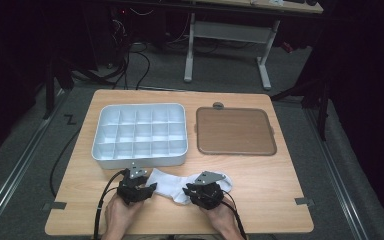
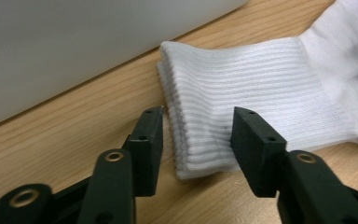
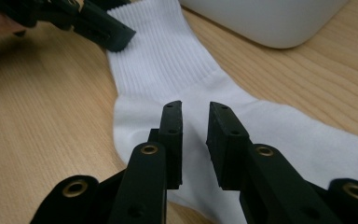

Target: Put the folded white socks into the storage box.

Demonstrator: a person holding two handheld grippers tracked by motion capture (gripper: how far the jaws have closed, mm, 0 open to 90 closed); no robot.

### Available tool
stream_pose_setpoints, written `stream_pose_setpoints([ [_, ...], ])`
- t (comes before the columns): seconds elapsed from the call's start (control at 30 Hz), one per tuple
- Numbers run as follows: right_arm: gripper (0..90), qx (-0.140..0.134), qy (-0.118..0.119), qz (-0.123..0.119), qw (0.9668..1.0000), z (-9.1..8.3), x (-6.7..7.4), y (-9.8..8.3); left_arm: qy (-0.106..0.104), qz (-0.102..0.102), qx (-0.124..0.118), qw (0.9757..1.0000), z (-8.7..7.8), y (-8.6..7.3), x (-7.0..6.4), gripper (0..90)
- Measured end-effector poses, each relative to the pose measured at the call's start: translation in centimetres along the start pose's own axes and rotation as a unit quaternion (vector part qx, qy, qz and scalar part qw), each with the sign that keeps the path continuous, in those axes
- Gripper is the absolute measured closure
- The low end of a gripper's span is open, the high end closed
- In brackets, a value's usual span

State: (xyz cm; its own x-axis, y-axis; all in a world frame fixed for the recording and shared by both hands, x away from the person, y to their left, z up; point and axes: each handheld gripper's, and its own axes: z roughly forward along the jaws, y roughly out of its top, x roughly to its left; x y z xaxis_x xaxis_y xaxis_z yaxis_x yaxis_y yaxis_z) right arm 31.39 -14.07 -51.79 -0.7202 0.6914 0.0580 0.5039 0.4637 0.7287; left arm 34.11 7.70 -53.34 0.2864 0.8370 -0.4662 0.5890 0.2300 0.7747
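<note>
White sock flat near worktop front edge, just before the grey divided tray. Left gripper half open, jaws straddling the ribbed cuff corner, not pinching. Right gripper narrowly open over the heel, nothing held.

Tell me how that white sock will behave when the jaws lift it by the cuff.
The sock lies flat and creased, so it will likely droop limply from the left gripper. The ribbed cuff looks layered, so one layer may slip free. It looks thin, probably light.
</note>
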Motion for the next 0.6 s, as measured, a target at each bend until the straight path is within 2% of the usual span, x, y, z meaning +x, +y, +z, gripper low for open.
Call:
stream_pose_setpoints([
  [0.1,74.9,0.018,-0.008,-0.001,0.9998,0.4,-0.1,-0.6,-0.005,-0.004,-0.005,1.0000,0.0,0.0,0.1,58.4],
  [0.2,74.7,0.013,-0.011,-0.004,0.9998,0.3,-0.1,-1.0,-0.008,-0.005,-0.009,0.9999,-0.1,-0.1,0.1,60.0],
  [0.27,74.6,0.013,-0.020,-0.016,0.9996,0.4,0.2,-1.0,-0.011,-0.006,-0.009,0.9999,-0.1,-0.1,0.1,62.5],
  [0.33,74.5,0.012,-0.028,-0.027,0.9992,0.4,0.4,-1.0,-0.018,-0.018,-0.007,0.9996,-0.1,0.0,0.3,65.9],
  [0.4,74.5,0.011,-0.027,-0.026,0.9993,0.4,0.3,-1.1,-0.026,-0.031,-0.006,0.9991,-0.1,0.1,0.5,68.6],
  [0.6,74.5,0.002,-0.024,-0.021,0.9995,0.4,0.2,-1.4,-0.040,-0.047,0.000,0.9981,-0.2,0.4,0.9,74.1],
])
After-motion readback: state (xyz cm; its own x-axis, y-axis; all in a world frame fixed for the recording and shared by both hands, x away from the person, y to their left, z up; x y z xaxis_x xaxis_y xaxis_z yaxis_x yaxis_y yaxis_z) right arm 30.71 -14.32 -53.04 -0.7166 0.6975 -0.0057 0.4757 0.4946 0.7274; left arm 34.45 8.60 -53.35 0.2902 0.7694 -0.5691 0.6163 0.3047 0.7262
